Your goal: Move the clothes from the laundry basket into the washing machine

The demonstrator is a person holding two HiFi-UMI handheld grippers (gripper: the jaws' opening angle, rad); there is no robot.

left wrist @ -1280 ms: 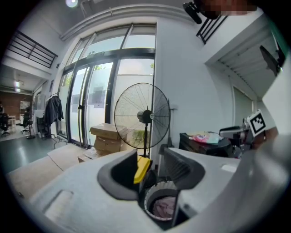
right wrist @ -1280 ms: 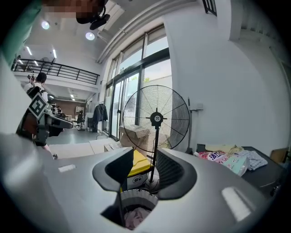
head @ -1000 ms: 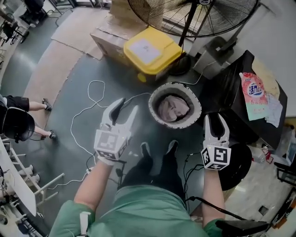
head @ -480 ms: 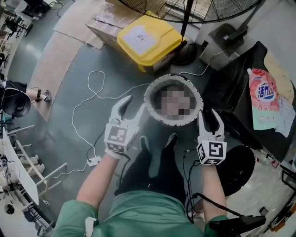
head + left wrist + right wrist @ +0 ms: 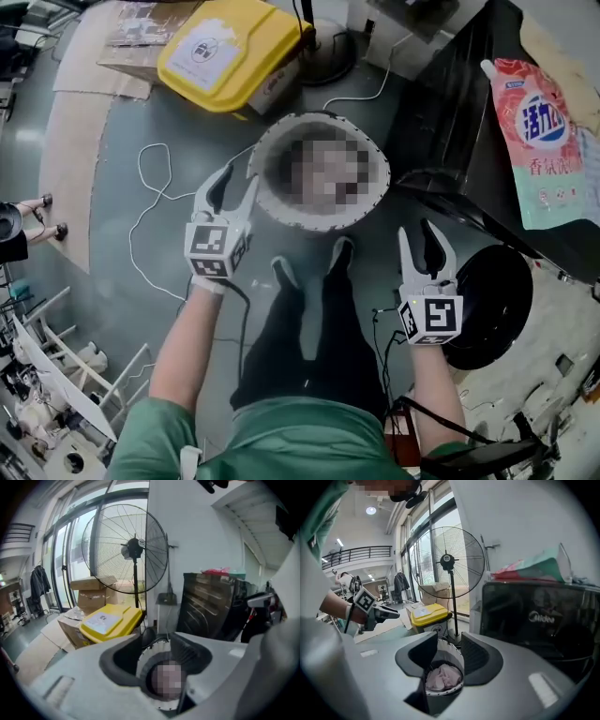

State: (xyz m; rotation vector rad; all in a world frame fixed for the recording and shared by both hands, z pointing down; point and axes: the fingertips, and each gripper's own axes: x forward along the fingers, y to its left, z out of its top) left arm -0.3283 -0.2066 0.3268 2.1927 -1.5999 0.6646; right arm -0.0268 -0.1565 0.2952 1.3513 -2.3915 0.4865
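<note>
**Reaching down toward the basket, nothing gripped yet**

Shows crumpled pink fabric clothes (image 5: 443,676) heaped inside a round white laundry basket (image 5: 265,187), ahead of and below both tools. Puts the left gripper (image 5: 232,192) just beside the basket's near-left rim, jaws apart with nothing between them. Puts the right gripper (image 5: 422,246) short of the basket and off to its right, jaws likewise parted and empty. Frames the pink heap in the gap of the right gripper's jaws, yet well ahead of them and untouched. Sets the black front-loading washing machine (image 5: 459,112) to the right of the right gripper, with its round dark porthole (image 5: 492,309) just beside that tool. Adds, beyond the basket from the tools, a yellow-lidded plastic bin (image 5: 225,47) and a tall black pedestal fan (image 5: 133,550).

Compared with a second ago, finds both grippers lower and nearer the basket, the left one drawn up to the rim. Reads as the reach-in step under way: no garment seized, and nothing yet carried to the machine.
</note>
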